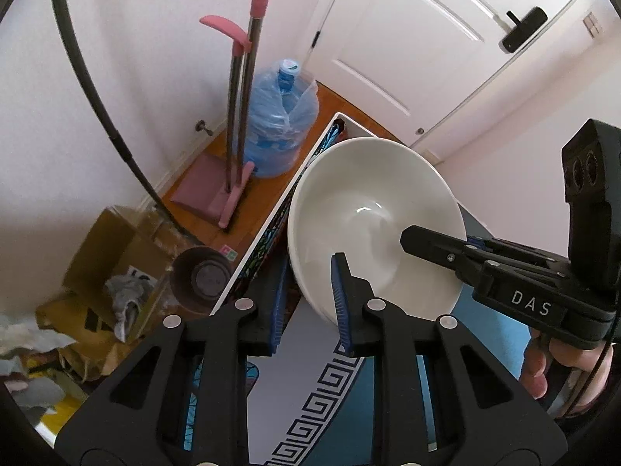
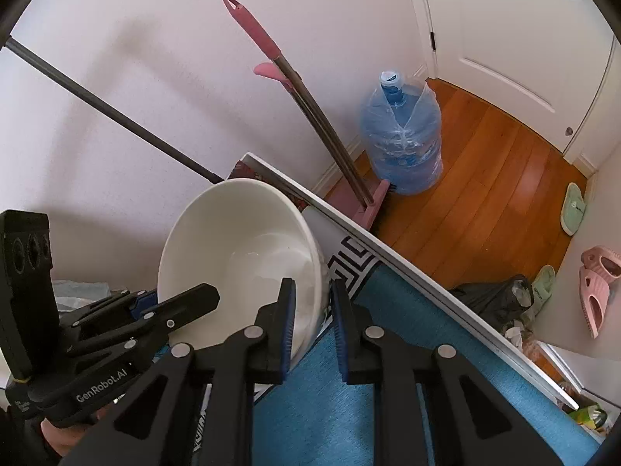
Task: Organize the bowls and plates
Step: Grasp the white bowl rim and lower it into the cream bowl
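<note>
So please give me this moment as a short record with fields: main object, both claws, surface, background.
main object: white bowl, tilted
left claw: shut on the bowl's rim, one finger inside, one outside
right claw: shut on the rim at another side
surface: table with blue patterned cloth
background: water jug, pink broom and dustpan, white door

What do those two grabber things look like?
Both are black plastic. The left claw and right claw each have two flat fingers with ribbed blue pads and round silver bolts. White letters mark their sides: "DAS" on the right one, "GenRobot.AI" on the left one. Each carries a black box with round holes.
</note>
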A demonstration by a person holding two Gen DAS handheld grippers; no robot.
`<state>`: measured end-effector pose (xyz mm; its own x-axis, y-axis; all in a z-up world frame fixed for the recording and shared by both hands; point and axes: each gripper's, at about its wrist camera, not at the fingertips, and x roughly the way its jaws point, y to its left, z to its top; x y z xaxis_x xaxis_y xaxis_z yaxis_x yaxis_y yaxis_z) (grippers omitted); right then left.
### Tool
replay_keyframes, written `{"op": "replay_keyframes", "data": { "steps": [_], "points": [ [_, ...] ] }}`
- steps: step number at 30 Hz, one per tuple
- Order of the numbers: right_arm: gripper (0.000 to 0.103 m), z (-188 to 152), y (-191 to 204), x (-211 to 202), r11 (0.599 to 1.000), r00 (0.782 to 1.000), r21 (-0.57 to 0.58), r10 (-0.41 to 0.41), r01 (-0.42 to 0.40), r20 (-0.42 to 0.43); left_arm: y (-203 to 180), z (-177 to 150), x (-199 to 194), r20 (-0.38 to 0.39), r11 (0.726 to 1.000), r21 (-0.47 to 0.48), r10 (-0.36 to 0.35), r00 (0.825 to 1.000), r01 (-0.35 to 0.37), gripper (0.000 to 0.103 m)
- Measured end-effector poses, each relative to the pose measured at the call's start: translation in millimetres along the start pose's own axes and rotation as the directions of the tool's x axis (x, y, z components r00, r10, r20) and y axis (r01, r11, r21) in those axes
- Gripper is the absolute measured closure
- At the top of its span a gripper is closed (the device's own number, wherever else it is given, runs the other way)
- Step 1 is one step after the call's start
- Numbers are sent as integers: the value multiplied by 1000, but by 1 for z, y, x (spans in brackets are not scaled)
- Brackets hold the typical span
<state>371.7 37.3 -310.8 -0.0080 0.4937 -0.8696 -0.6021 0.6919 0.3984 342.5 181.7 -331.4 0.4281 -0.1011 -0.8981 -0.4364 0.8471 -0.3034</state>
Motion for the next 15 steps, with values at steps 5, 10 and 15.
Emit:
{"op": "replay_keyframes", "data": {
  "steps": [5, 10, 15],
  "points": [
    [86, -2, 2, -3, 1000, 1000, -2, -6, 6, 12, -3, 0, -2, 2, 1000, 16, 13, 1000, -13, 84],
    [86, -5, 3, -12, 1000, 999, -1, -8, 8, 34, -12, -3, -13, 21, 999, 39, 19, 1000, -19, 84],
    [86, -14, 5, -37, 1000, 997, 3, -6, 6, 78, -29, -9, -37, 53, 998, 66, 15, 998, -19, 84]
  ]
}}
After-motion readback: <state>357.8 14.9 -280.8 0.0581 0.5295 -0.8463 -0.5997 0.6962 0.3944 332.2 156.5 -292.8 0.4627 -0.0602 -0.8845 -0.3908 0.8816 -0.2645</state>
